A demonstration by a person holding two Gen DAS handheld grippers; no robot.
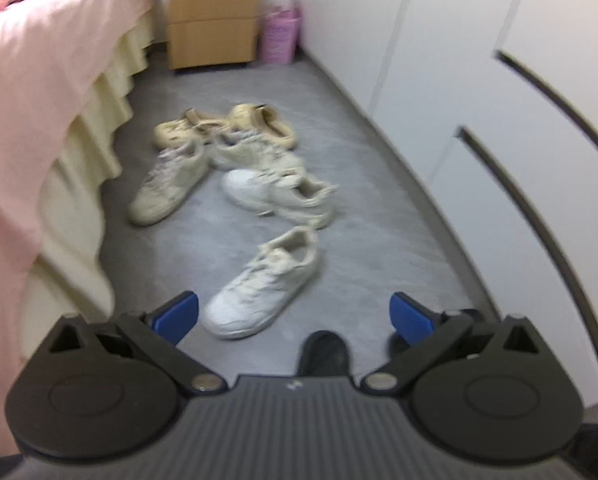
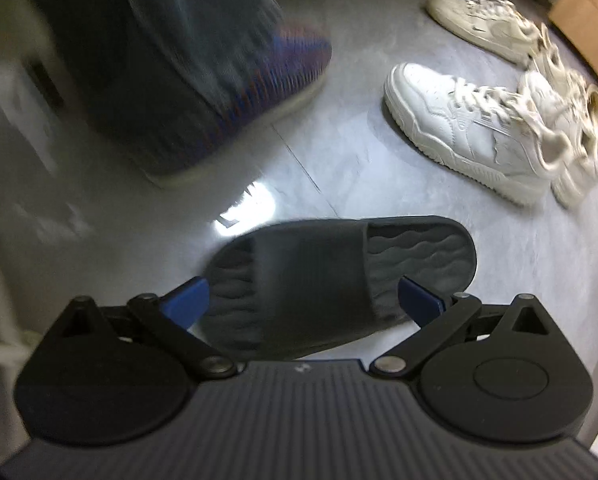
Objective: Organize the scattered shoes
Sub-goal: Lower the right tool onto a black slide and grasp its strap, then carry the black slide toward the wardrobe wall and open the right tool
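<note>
Right gripper (image 2: 302, 300) hangs over a black slide sandal (image 2: 339, 280) on the grey floor (image 2: 379, 192), fingers spread either side of its strap. It looks light and rubbery, so I'd pinch the strap. Left gripper (image 1: 293, 316) is spread too, holding nothing, with pale sneakers (image 1: 235, 164) jumbled farther off.

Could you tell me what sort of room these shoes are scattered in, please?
Most likely a bedroom: a bed with pink bedding stands along one side, a wooden drawer unit at the far end, and white wardrobe doors along the other side of the grey floor.
</note>
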